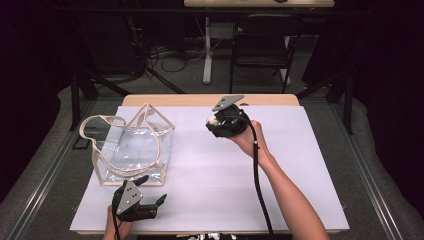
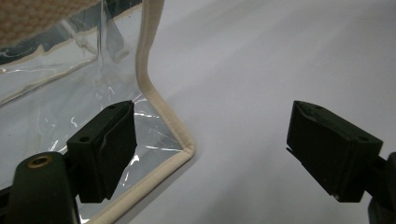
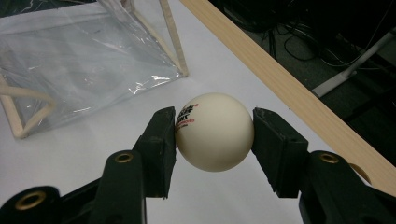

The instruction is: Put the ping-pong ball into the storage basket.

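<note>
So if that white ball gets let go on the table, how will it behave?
The white ball is smooth and round, so it would probably roll across the flat white table cover. It looks light and hollow, so it may also bounce.

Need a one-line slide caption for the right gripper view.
Right gripper shut on a white ball above the white table, with the clear bag lying beyond.
</note>
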Demonstrator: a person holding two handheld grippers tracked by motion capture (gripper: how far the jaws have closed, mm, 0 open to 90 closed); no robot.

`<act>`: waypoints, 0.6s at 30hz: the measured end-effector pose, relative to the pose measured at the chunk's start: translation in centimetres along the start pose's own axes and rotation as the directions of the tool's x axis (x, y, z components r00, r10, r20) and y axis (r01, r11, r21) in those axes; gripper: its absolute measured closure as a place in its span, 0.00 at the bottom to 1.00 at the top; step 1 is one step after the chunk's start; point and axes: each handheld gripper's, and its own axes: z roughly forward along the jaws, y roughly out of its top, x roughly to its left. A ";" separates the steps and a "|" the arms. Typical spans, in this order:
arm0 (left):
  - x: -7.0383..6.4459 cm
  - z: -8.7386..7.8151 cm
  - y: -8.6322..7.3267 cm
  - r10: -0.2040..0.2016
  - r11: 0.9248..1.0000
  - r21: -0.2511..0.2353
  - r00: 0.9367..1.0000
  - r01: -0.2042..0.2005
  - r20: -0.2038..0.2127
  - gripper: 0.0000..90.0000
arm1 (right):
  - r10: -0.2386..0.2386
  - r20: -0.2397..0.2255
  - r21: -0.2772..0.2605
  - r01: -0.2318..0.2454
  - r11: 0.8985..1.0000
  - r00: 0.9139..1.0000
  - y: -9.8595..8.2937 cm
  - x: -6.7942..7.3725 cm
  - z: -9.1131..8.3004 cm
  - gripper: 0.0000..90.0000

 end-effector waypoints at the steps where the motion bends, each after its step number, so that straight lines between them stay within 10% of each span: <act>1: 0.0 0.0 0.0 0.001 1.000 0.001 1.000 -0.001 0.000 0.18 | -0.003 -0.001 -0.002 0.003 1.000 1.000 0.1 0.0 0.0 0.56; 18: 0.0 0.1 0.0 -0.001 1.000 0.001 1.000 0.001 0.004 0.18 | -0.023 -0.012 -0.012 0.023 1.000 1.000 1.3 0.4 -0.2 0.56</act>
